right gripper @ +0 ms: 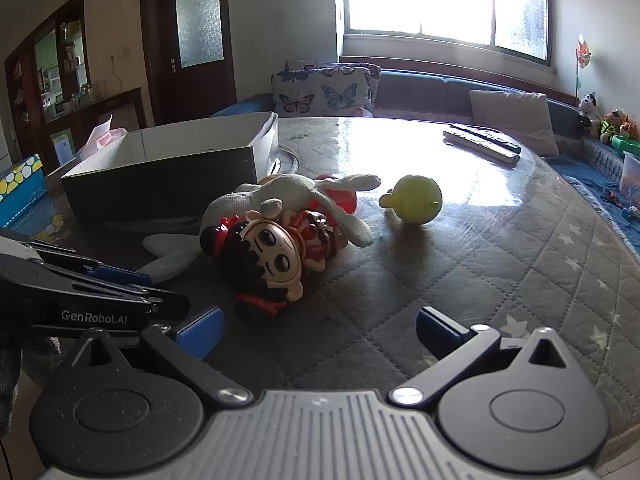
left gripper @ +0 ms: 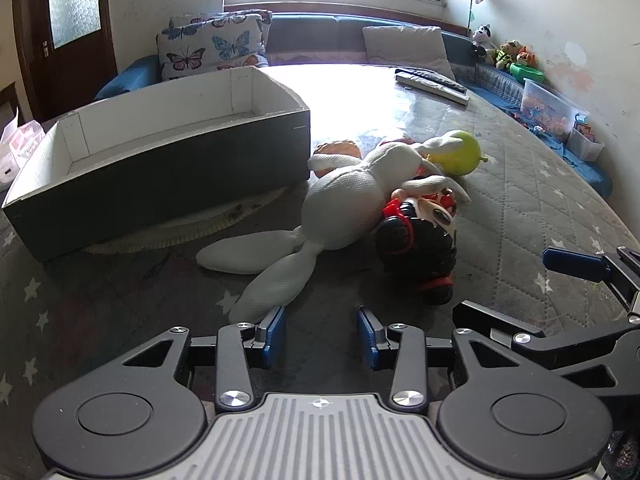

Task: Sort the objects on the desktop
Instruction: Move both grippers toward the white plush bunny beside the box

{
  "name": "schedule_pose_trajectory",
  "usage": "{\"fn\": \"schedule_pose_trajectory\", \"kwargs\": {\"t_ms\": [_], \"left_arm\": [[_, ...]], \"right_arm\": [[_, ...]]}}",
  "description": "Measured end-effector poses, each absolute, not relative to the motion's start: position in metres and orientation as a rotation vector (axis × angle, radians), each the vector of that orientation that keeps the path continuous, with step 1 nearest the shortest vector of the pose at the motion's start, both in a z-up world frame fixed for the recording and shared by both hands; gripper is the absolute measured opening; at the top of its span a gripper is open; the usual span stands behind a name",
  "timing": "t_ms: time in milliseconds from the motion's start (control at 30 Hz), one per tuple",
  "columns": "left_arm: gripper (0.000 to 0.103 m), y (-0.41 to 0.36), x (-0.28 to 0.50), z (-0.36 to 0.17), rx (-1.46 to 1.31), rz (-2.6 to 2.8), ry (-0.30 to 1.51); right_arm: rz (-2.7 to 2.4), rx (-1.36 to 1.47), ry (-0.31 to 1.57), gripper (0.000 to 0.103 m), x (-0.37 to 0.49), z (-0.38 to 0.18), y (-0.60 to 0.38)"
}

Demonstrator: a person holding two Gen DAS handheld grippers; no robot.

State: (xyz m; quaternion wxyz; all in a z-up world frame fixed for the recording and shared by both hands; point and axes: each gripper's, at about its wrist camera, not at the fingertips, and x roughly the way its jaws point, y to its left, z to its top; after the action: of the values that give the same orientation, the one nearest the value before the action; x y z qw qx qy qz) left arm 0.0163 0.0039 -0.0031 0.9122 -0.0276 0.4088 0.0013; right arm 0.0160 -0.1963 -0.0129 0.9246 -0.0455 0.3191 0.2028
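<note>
A white plush rabbit point(left gripper: 340, 200) point(right gripper: 288, 196) lies on the quilted table, draped over a black-haired doll in red point(left gripper: 416, 240) point(right gripper: 272, 256). A yellow-green toy ball point(left gripper: 460, 152) point(right gripper: 416, 200) sits just beyond them. An orange-red toy point(left gripper: 336, 148) peeks out behind the rabbit. The empty dark box with white inside point(left gripper: 160, 152) point(right gripper: 172, 160) stands to the left. My left gripper point(left gripper: 322, 338) is open, close to the rabbit's legs, nothing between its fingers. My right gripper point(right gripper: 318, 334) is wide open just short of the doll, holding nothing.
Remote controls point(left gripper: 432, 82) point(right gripper: 484, 142) lie at the table's far side. Butterfly cushions point(left gripper: 212, 46) and a bench with soft toys point(left gripper: 508, 54) run behind. A clear plastic tub point(left gripper: 552, 108) sits at the right; a blue dotted box point(right gripper: 20, 188) at the left.
</note>
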Motion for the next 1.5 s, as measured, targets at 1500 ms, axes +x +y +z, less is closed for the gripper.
{"fn": "schedule_pose_trajectory", "kwargs": {"t_ms": [1500], "left_arm": [[0.042, 0.027, 0.031, 0.006, -0.113, 0.015, 0.875]], "right_arm": [[0.464, -0.098, 0.691, 0.102, 0.033, -0.017, -0.185]]}}
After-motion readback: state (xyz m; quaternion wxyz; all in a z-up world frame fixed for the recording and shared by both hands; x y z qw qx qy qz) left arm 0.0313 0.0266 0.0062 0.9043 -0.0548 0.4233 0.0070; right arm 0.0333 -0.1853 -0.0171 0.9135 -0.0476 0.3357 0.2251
